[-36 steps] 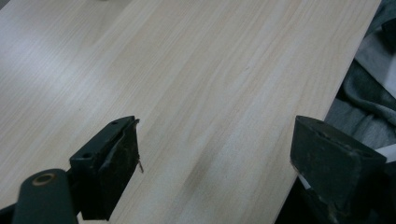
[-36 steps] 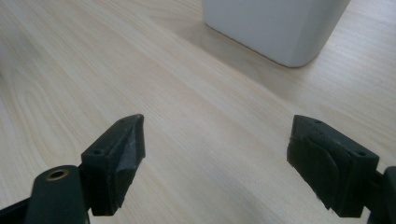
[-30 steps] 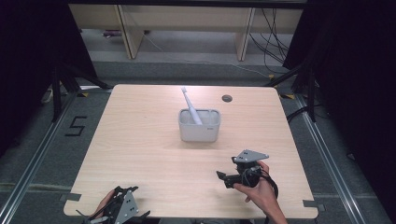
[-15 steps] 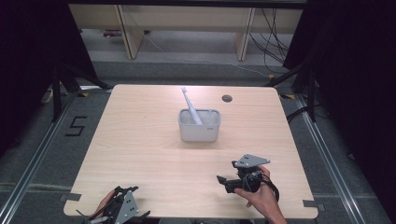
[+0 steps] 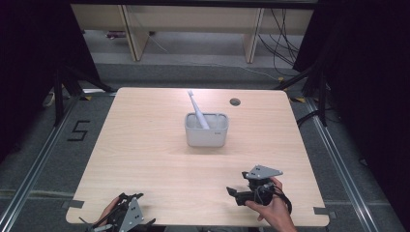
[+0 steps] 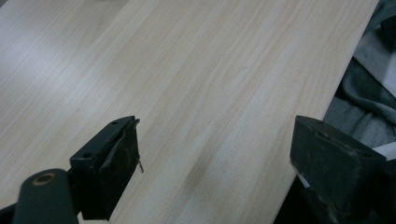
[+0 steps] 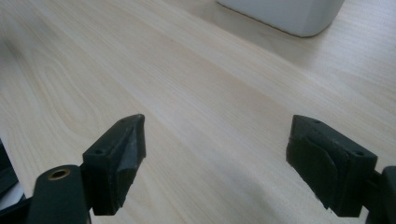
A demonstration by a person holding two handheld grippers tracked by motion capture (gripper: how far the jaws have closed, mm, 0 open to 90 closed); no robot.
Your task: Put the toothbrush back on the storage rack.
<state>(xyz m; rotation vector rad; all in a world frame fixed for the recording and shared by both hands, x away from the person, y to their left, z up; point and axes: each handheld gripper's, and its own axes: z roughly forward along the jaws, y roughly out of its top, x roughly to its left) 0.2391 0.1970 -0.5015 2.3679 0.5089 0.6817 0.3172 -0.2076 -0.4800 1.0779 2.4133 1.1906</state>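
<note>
high view, table: a pale wooden table (image 5: 145, 159) with a small round dark hole (image 5: 235, 102) near its far edge.
high view, container: a white rounded-rectangular plastic holder (image 5: 206, 130) stands around the table's middle, toward the far side.
high view, toothbrush: a white slim toothbrush (image 5: 197, 109) stands in the holder, leaning to the left with its head up and out past the rim.
high view, right gripper: the right gripper (image 5: 234, 192) sits near the front edge, held in a hand (image 5: 270, 210), jaws pointing left across the table, well apart from the holder.
high view, left gripper: the left gripper (image 5: 126, 215) hangs at the front left edge, partly off the table.
left gripper view, claw: the left gripper (image 6: 215, 158) has its jaws spread wide with nothing between them; bare wood lies below, and the table edge runs just to the right, with grey cloth (image 6: 364, 93) beyond it.
right gripper view, claw: the right gripper (image 7: 215, 154) is also released, jaws wide apart over bare wood; the holder's (image 7: 285, 11) lower wall shows at the top, some way ahead.
step, judged: the toothbrush looks to be the thing in play, already in its holder, with both grippers clear of it.
risk, tipping: if the right gripper goes for the leaning brush from the side, it could push the light holder over or slide it; the cause would be a low, sideways approach.
risk, slip: a pinch near the thin head end could let the brush pivot or slip out.
risk, left side: the left gripper is so close to the edge that a careless lift may knock the table edge.
</note>
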